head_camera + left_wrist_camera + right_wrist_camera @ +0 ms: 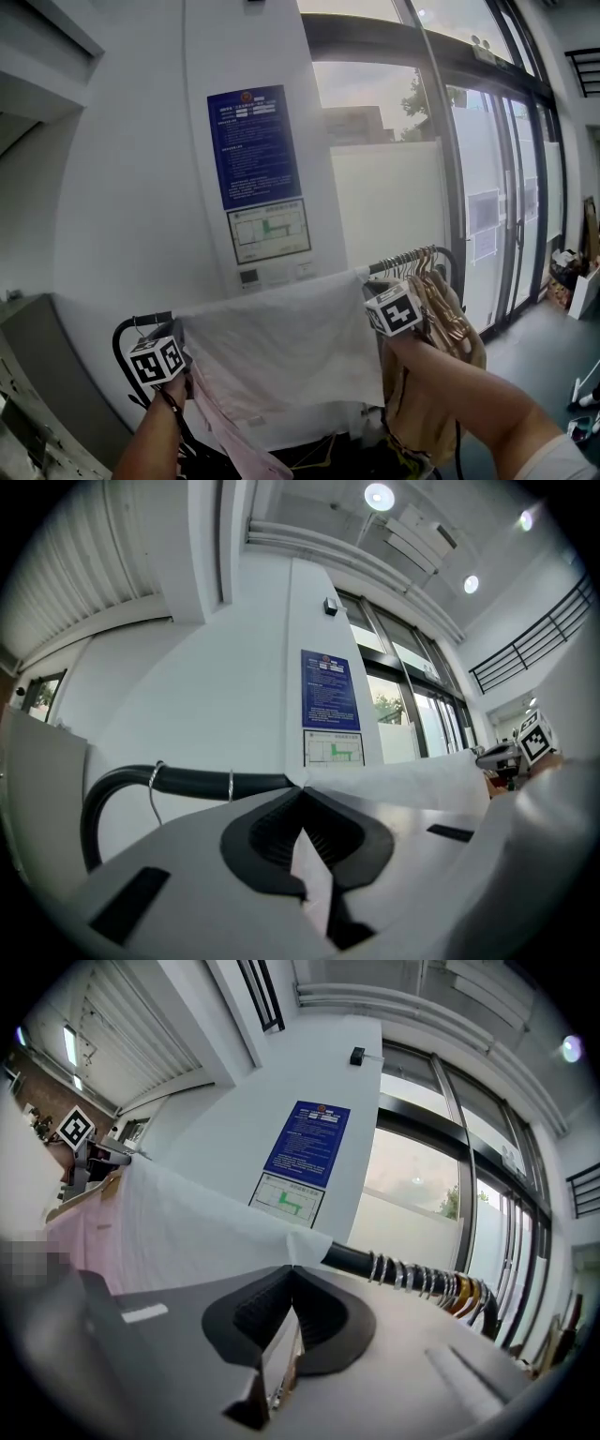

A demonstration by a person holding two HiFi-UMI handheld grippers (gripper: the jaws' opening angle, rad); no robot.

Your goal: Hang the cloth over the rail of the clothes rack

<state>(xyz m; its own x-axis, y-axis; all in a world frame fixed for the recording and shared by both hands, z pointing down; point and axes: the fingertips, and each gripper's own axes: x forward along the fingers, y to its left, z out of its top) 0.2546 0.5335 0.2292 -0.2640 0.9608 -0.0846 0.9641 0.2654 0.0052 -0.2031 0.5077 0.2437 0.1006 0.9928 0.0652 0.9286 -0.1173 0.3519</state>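
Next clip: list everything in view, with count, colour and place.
cloth: one, white, draped over the rail
rail: one, black, under the cloth's top edge
hangers: several, tan, bunched at the rail's right end
garment: one, pink, below the cloth's left side
notice: one, blue, on the white wall
floor plan: one, white and green, under the notice
glass doors: several, dark-framed, right
left gripper: one, grey, jaws together at the cloth's left corner
right gripper: one, grey, jaws together at the cloth's right corner
forearms: two, bare, bottom of head view
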